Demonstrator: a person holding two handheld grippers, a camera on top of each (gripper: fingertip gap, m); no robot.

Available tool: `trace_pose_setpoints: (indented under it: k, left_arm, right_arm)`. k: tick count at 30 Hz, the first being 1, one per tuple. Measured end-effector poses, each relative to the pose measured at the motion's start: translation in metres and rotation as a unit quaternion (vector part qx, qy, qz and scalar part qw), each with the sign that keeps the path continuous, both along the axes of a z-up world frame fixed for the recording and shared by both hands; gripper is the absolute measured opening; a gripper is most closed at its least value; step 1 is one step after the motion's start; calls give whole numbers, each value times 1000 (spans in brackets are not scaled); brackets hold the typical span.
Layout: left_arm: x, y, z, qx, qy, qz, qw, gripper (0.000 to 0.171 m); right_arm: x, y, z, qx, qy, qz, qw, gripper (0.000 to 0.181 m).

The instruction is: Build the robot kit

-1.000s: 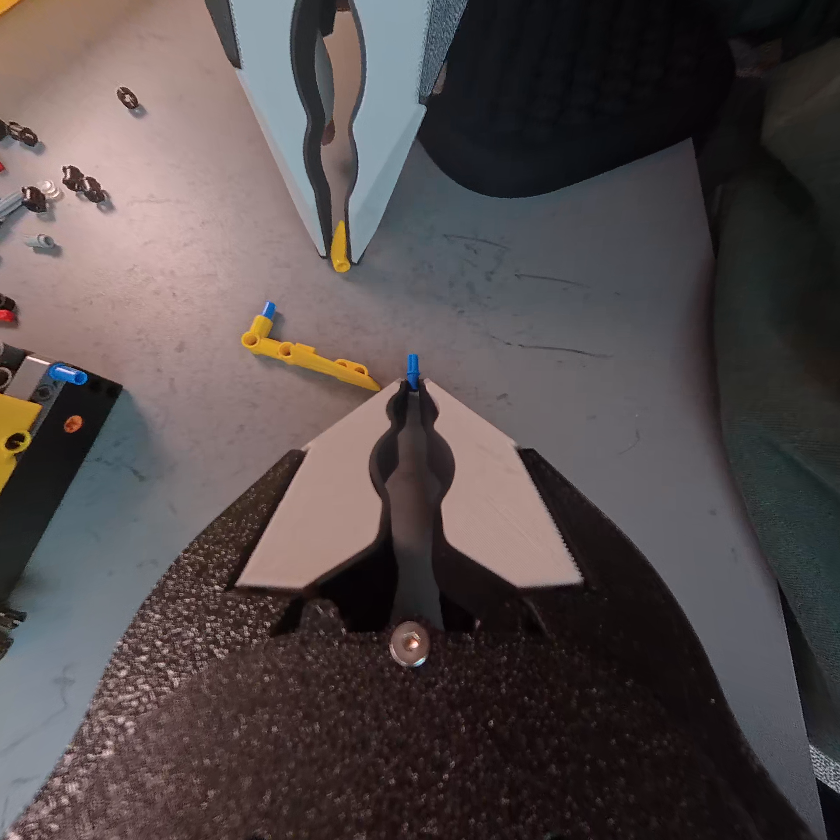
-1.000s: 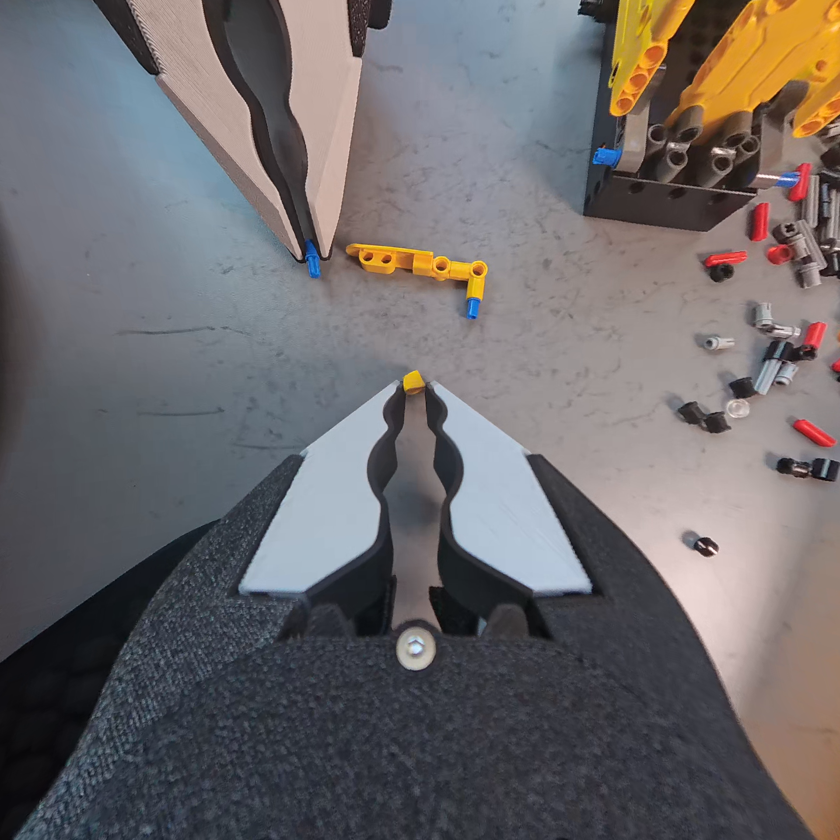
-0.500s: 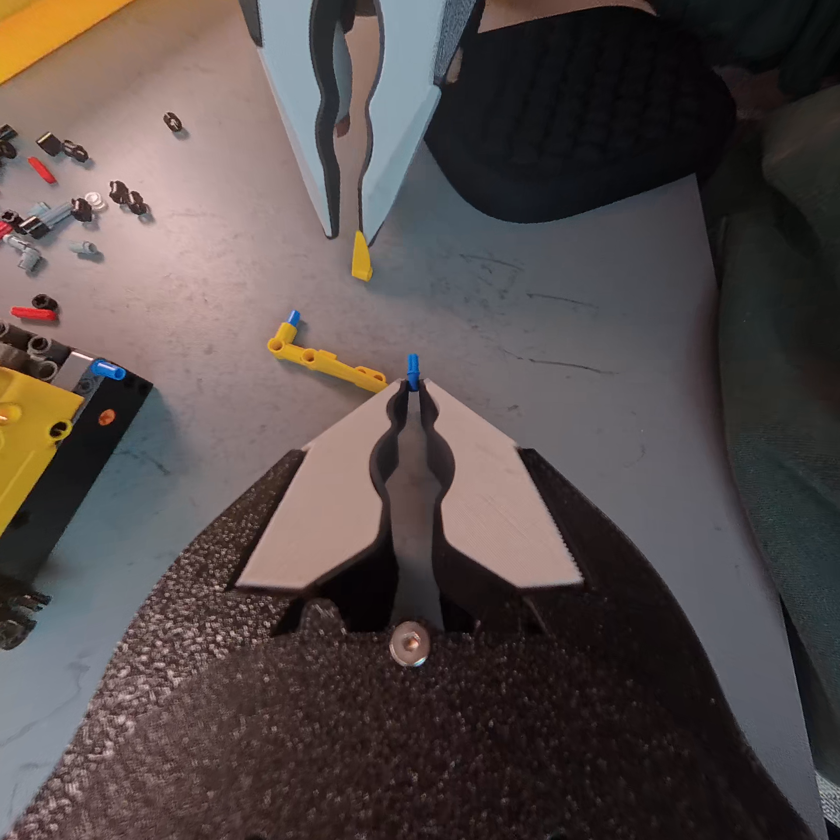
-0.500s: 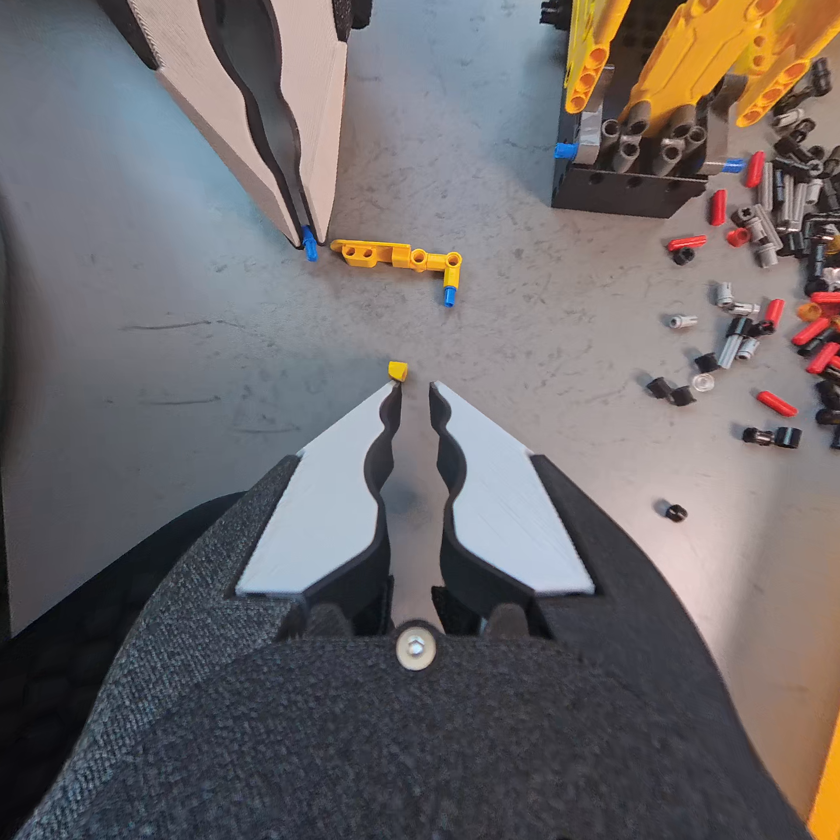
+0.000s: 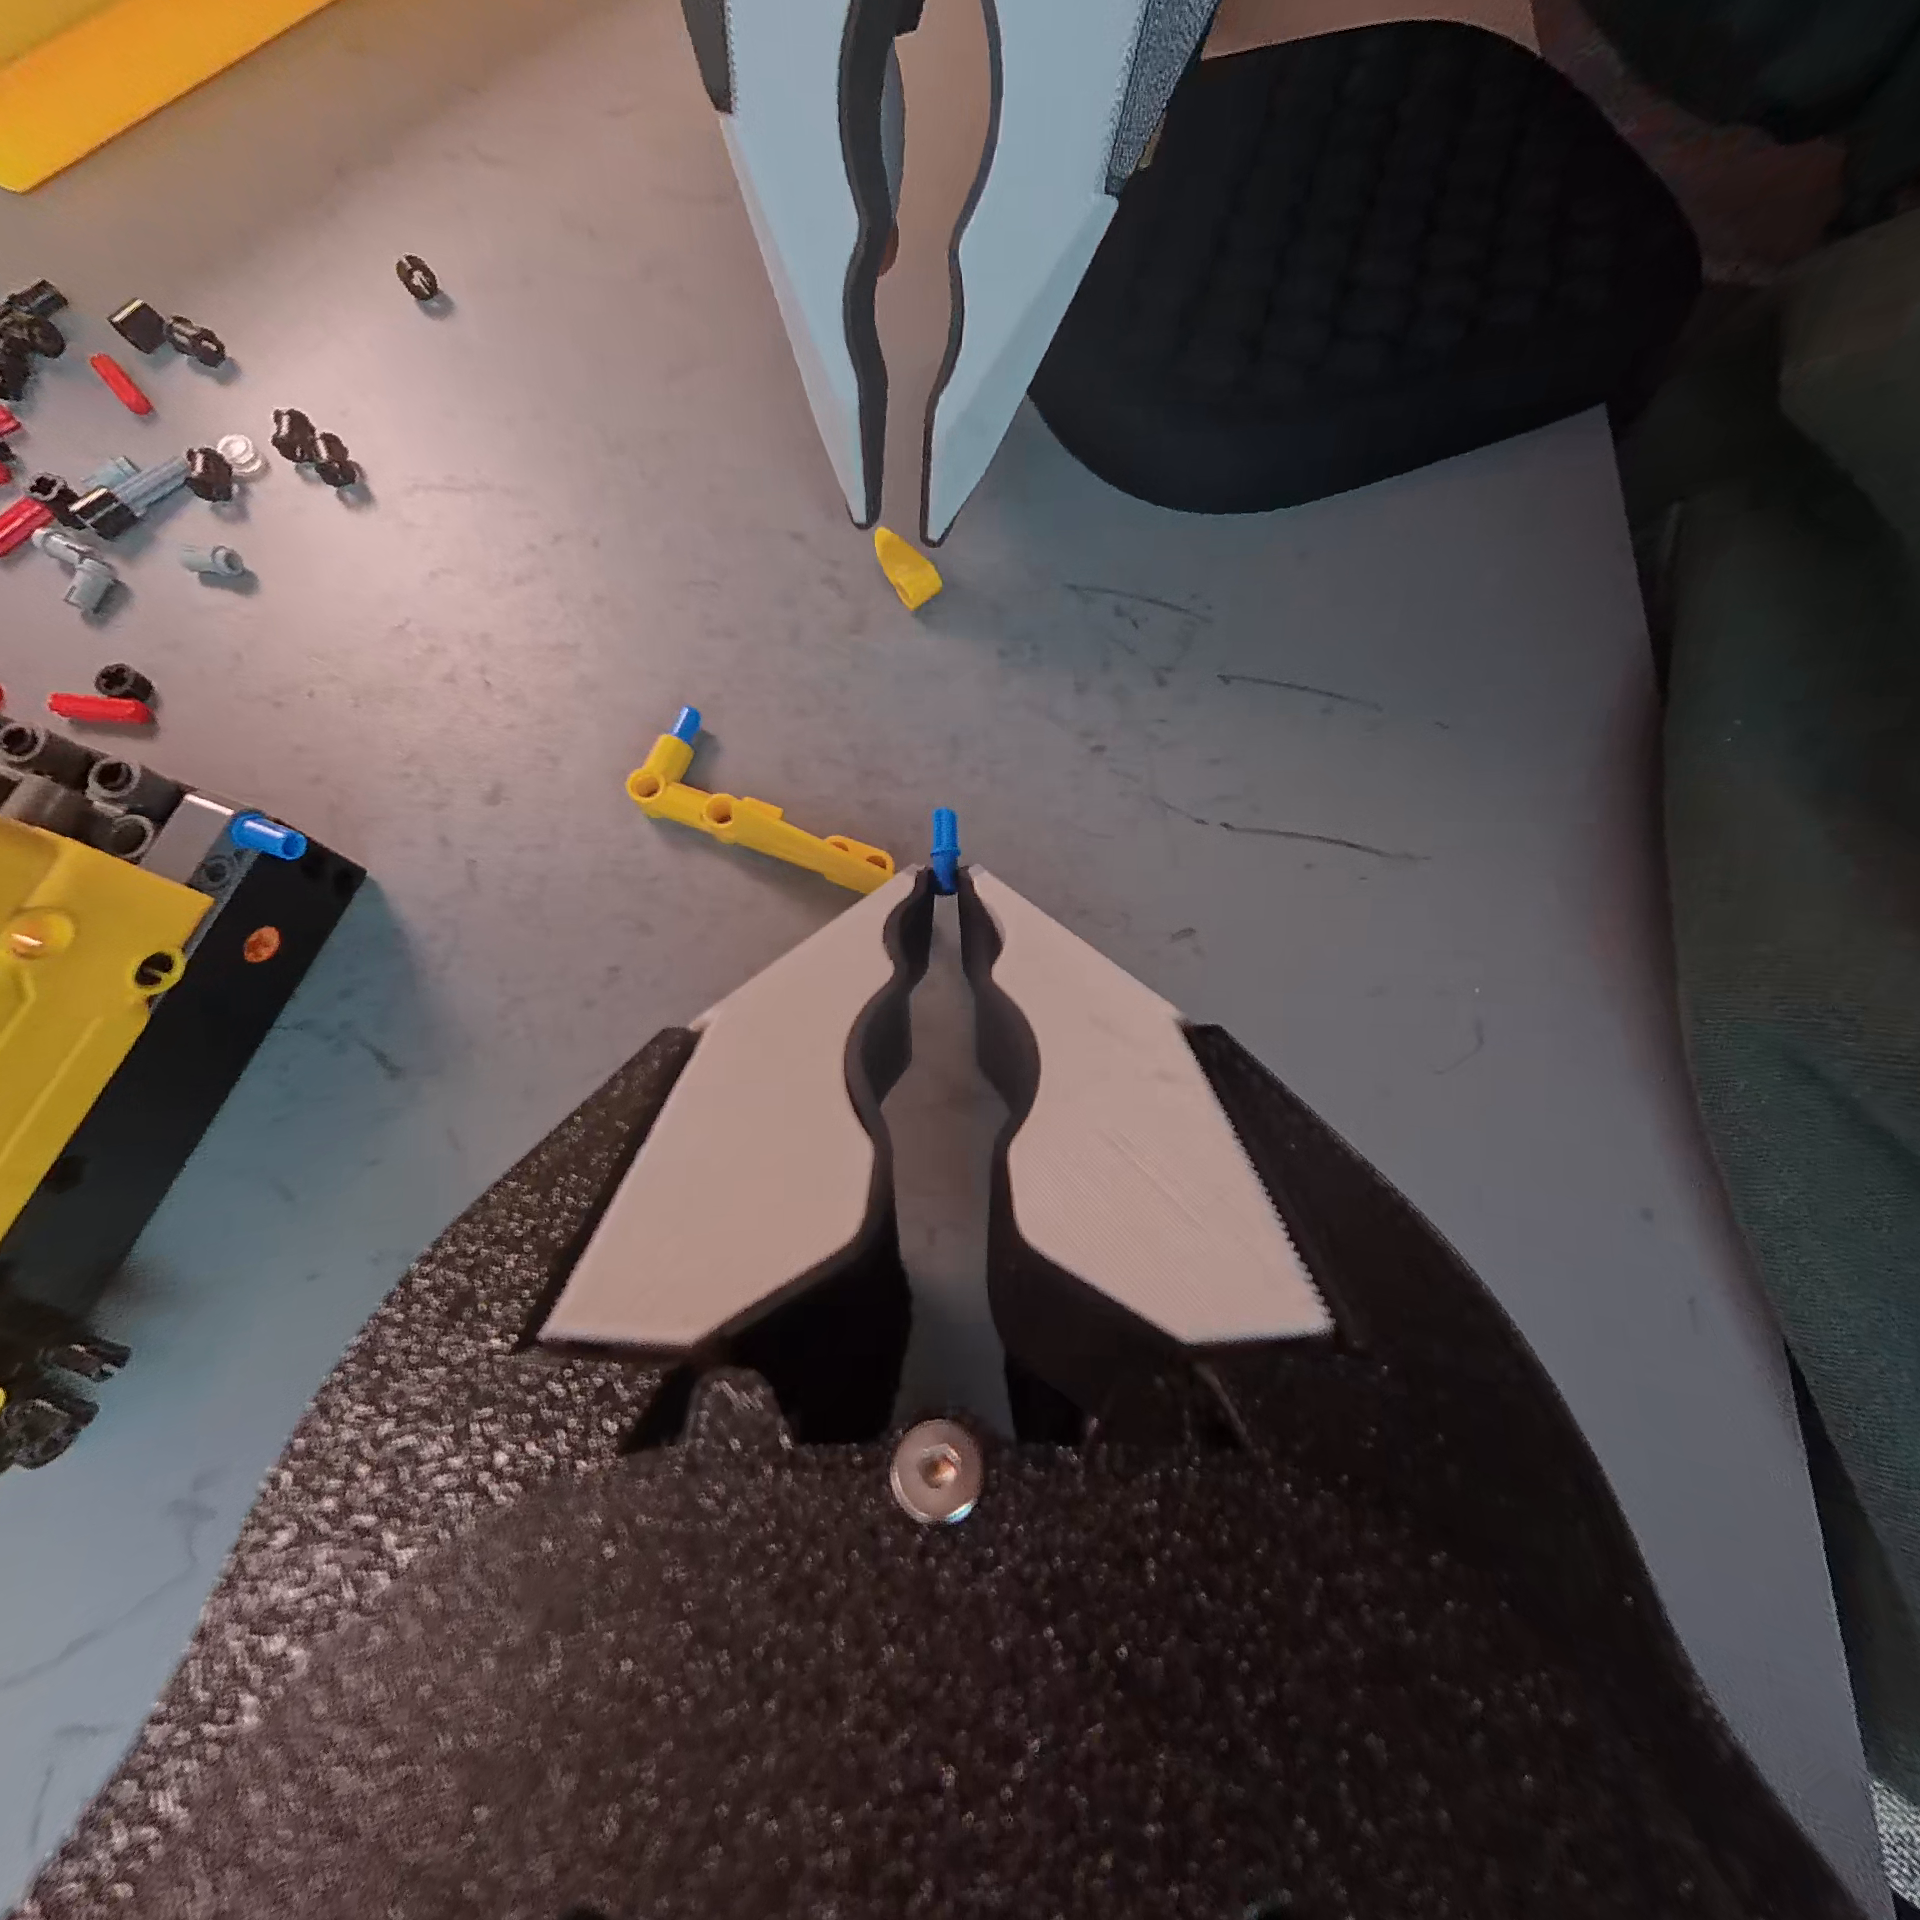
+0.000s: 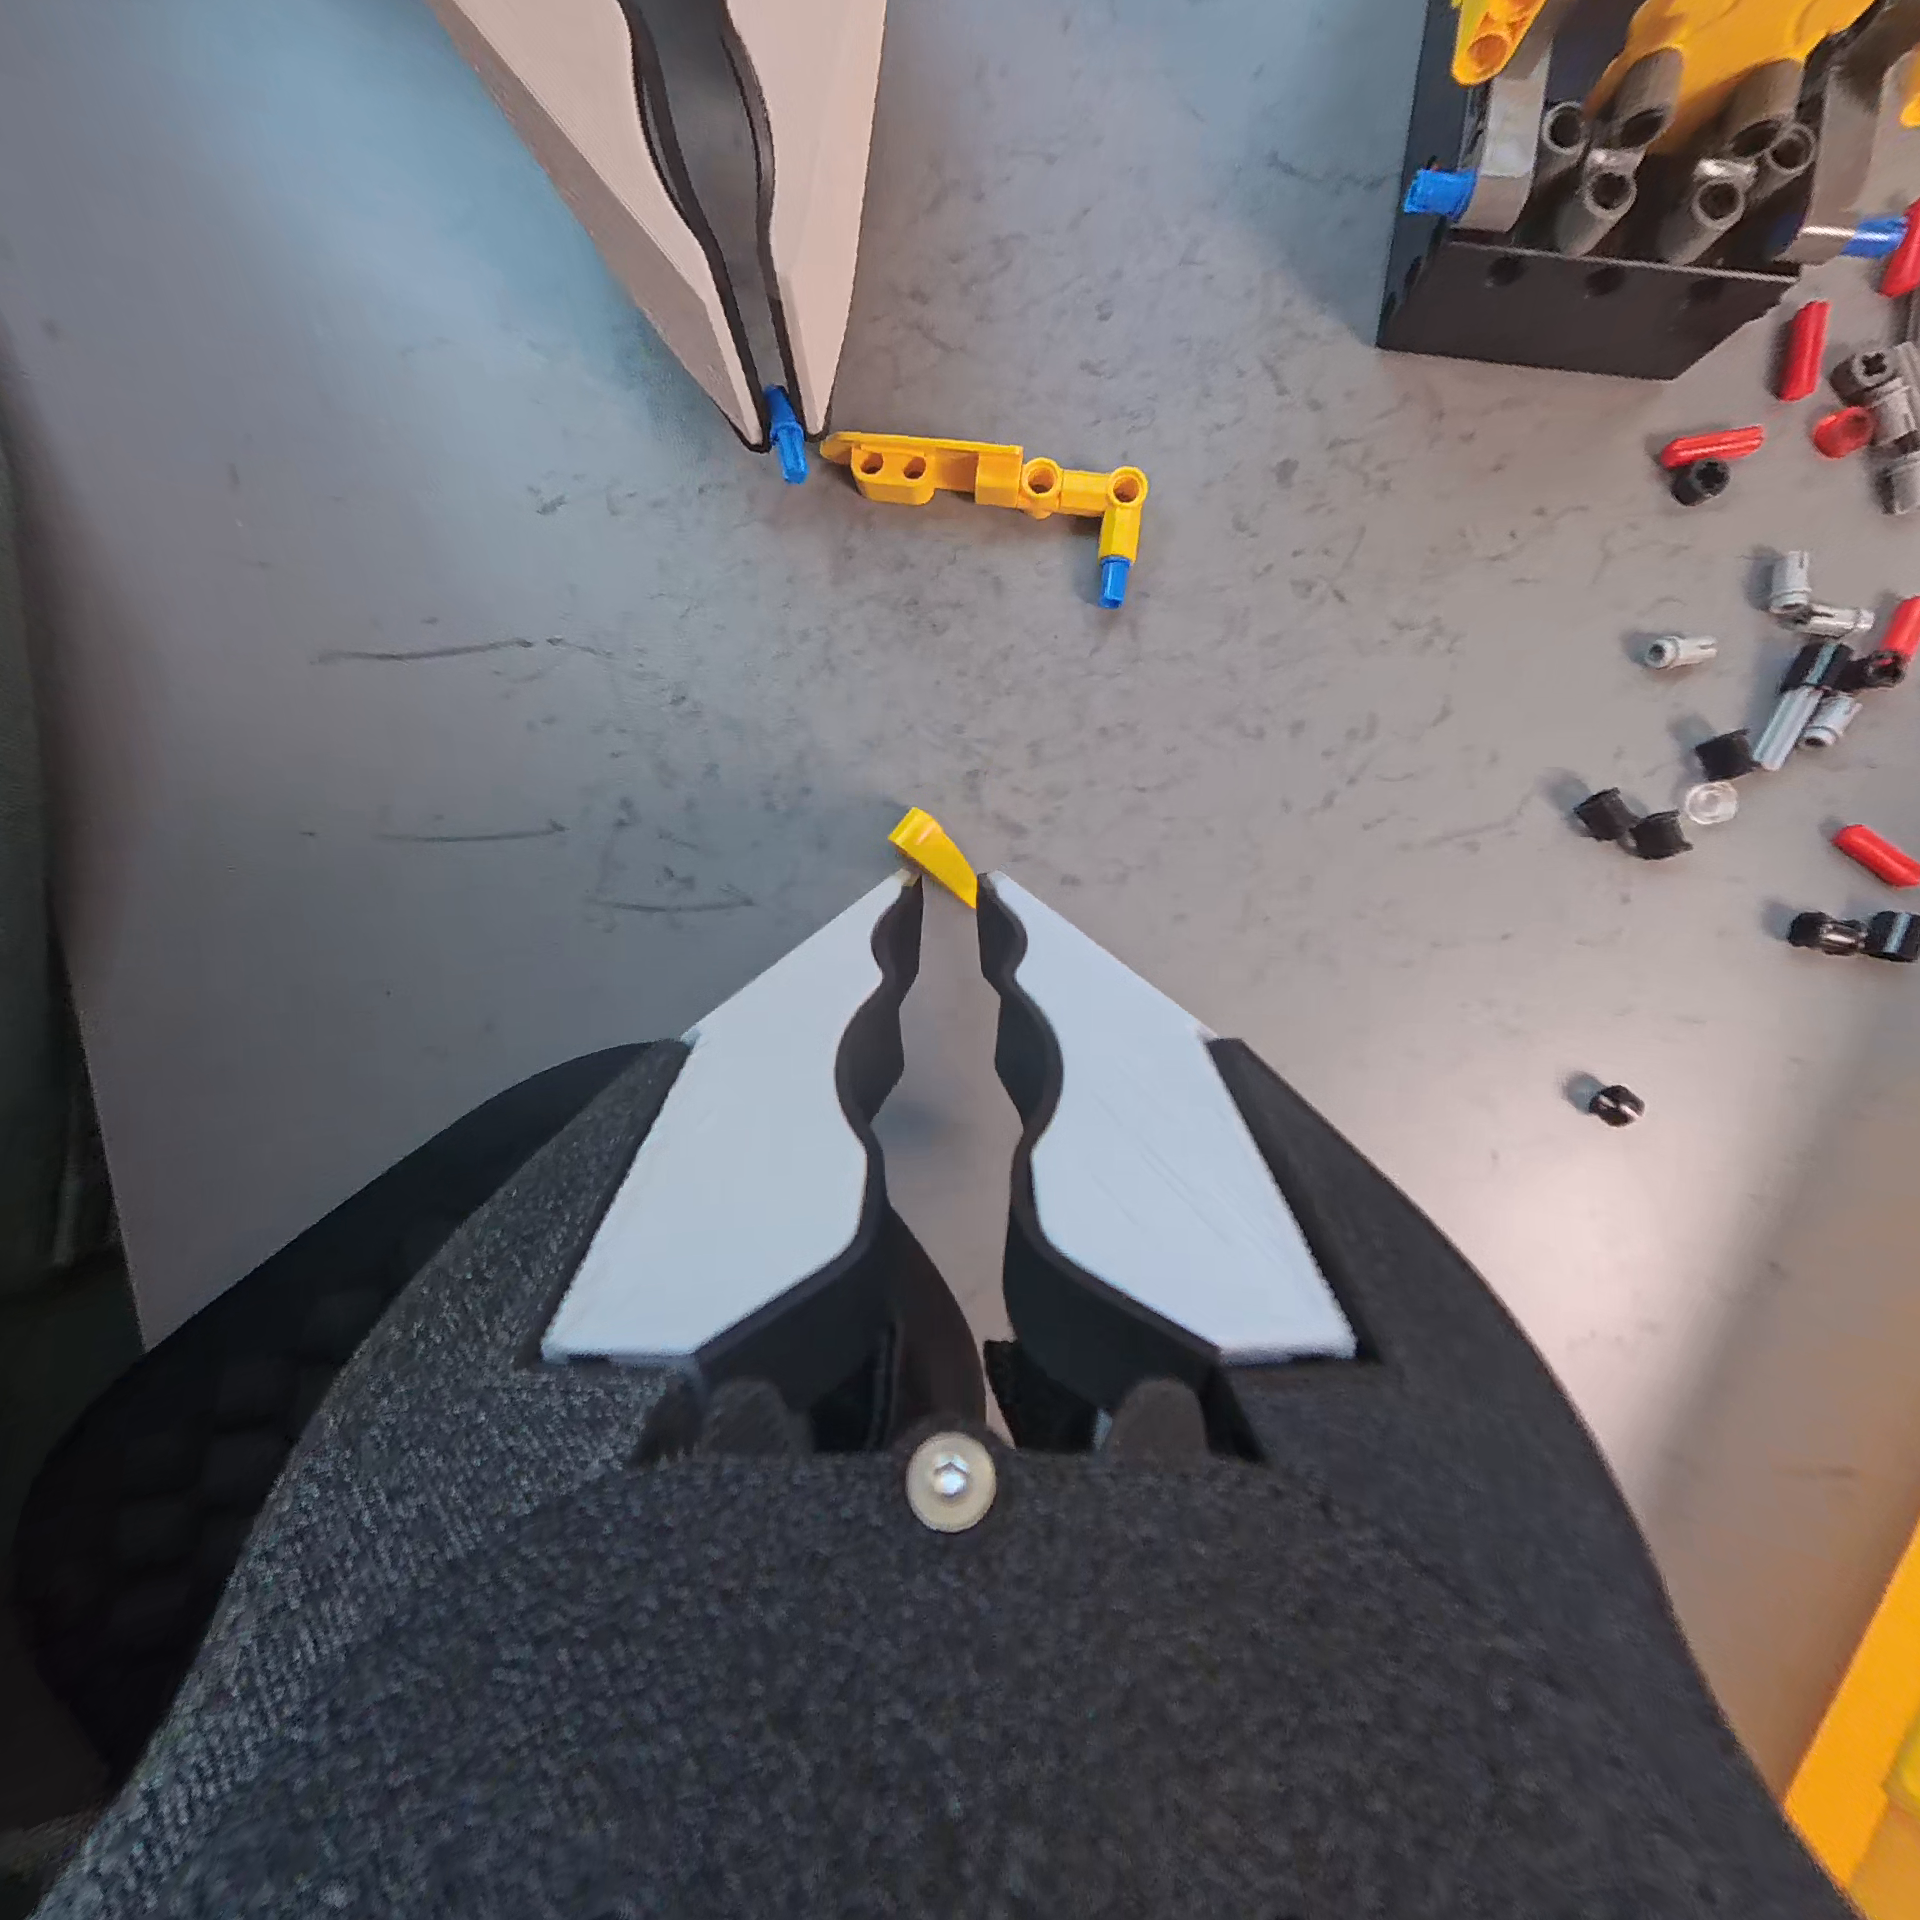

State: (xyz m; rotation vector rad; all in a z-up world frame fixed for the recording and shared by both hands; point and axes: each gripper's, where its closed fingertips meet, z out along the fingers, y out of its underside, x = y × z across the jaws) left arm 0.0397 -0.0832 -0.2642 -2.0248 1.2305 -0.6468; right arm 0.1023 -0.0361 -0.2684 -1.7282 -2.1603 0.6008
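Blue pin [image 5: 943, 850], ribbed plastic, pinched at the tip of the left tongs [image 5: 943, 883], which are closed on it, just beside the yellow L-shaped holed beam [image 5: 764, 816] on the scuffed grey tabletop [image 5: 1299, 727]. Right tongs [image 6: 948, 883] slightly parted, gripping nothing; small yellow curved wedge [image 6: 932, 850] lies at their tips, near that beam. Loose black, red and grey connectors [image 6: 1787, 717] lie farther from it, by a black-and-yellow brick assembly [image 6: 1579, 301]

Bare grey table [image 6: 416, 644] lies open centrally; loose pins [image 6: 1766, 717] and block assembly [image 6: 1579, 281] crowd one side.
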Motion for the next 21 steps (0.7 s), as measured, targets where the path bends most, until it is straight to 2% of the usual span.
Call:
trace_pose_setpoints:
  k: [7,13,17,21]
  left_arm:
    - [0,0,0,0,0,0,1000,4]
    - [0,0,-1,-1,1,0,1000,4]
    - [1,-1,-2,-2,1,-2,1000,4]
    - [1,-2,-2,-3,1,-4,1000,4]
  right_arm:
    - [-1,12,-2,22,0,-20,1000,6]
    - [-18,18,0,31,35,-24,999,7]
    - [-25,10,5,21,57,-15,998,11]
    - [-13,7,6,7,48,-25,998,11]
